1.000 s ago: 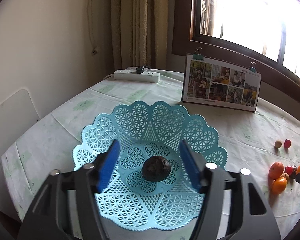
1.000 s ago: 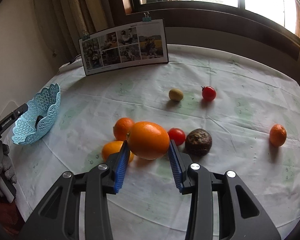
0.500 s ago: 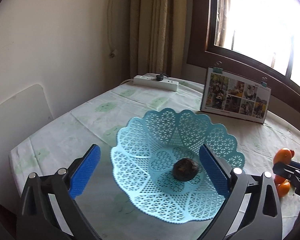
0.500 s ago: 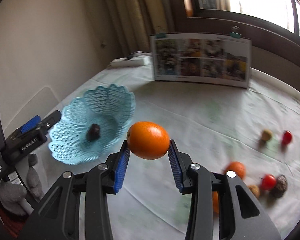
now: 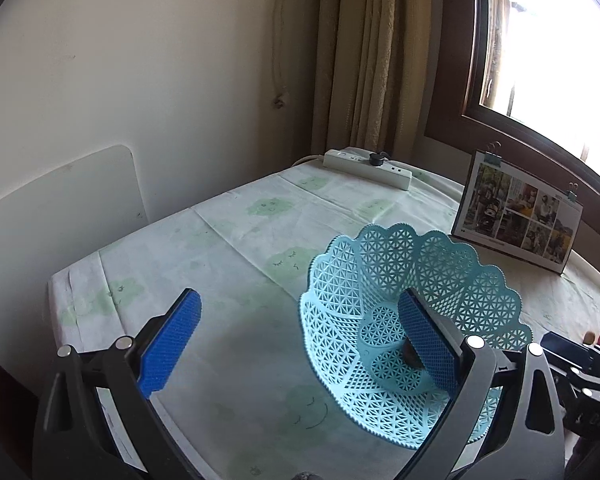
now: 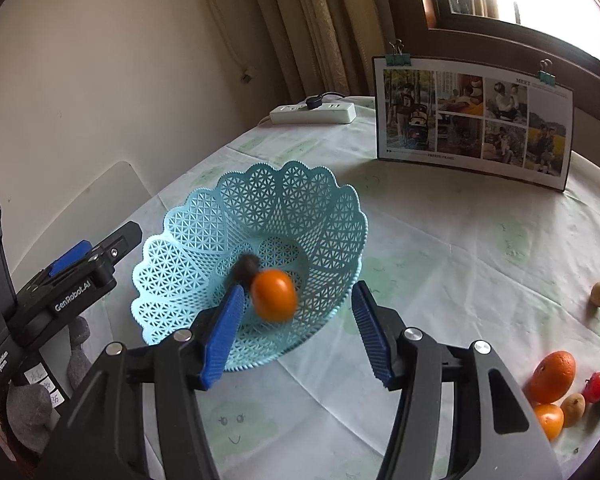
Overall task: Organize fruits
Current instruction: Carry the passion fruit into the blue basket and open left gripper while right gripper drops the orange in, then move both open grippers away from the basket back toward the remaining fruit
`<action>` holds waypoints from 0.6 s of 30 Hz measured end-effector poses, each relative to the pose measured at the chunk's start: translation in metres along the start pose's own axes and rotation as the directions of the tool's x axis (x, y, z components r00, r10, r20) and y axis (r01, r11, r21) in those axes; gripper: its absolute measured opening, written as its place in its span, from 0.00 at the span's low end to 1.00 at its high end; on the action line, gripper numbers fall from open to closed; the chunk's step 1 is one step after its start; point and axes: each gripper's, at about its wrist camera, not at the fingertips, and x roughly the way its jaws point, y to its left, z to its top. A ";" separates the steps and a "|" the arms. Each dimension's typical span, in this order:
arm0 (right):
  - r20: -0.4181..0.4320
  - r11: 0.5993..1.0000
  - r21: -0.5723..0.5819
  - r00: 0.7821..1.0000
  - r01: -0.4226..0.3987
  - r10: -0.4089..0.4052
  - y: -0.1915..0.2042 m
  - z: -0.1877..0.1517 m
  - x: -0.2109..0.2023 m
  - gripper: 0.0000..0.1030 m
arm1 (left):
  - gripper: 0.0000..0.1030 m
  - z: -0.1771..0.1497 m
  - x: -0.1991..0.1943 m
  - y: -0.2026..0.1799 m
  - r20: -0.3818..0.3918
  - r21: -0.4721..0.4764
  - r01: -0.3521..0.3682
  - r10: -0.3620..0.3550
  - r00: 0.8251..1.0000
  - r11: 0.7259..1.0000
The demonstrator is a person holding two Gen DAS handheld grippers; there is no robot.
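Just above the centre of the right wrist view, the orange (image 6: 274,295) is blurred and sits over the floor of the blue lattice basket (image 6: 320,200), touching or almost touching the dark round fruit (image 6: 246,266) already inside. The right hand-held gripper (image 6: 296,330) is released, its blue pads spread wide with the orange lying free beyond them, nearer the left pad. Whether the orange has landed or is falling I cannot tell from the blur.

Lower in the left wrist view, the left hand-held gripper (image 5: 300,348) is also released and grasps nothing; its right pad overlaps the basket (image 5: 480,292), which fills the lower right of that frame and hides most of the dark fruit (image 5: 410,354).

My judgement is that the next pick falls to the right hand. The remaining fruit lies toward the right edge of the right wrist view: a large orange (image 6: 554,372), a smaller orange one (image 6: 548,420), a cherry tomato (image 6: 597,386) and a small tan fruit (image 6: 572,409) clustered at lower right on the bench (image 6: 460,264), and another tan fruit (image 6: 599,294) alone higher up. All of it is well apart from the basket, so that hand must swing rightward.
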 end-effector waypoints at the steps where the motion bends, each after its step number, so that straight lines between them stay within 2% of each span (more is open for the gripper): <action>1: -0.001 1.000 0.005 1.000 0.005 -0.005 -0.002 -0.002 -0.001 0.55 | 0.97 0.000 0.000 -0.001 -0.004 0.000 -0.008 0.008 1.000 1.000; 6: -0.009 0.999 0.040 1.000 0.022 -0.021 -0.014 -0.013 -0.009 0.55 | 0.97 -0.003 -0.002 -0.009 -0.007 0.014 -0.014 0.014 1.000 1.000; 18: 0.032 0.987 0.139 0.995 0.084 -0.089 -0.056 -0.039 -0.046 0.56 | 0.97 -0.011 -0.023 -0.055 0.001 0.111 0.081 -0.082 0.997 0.990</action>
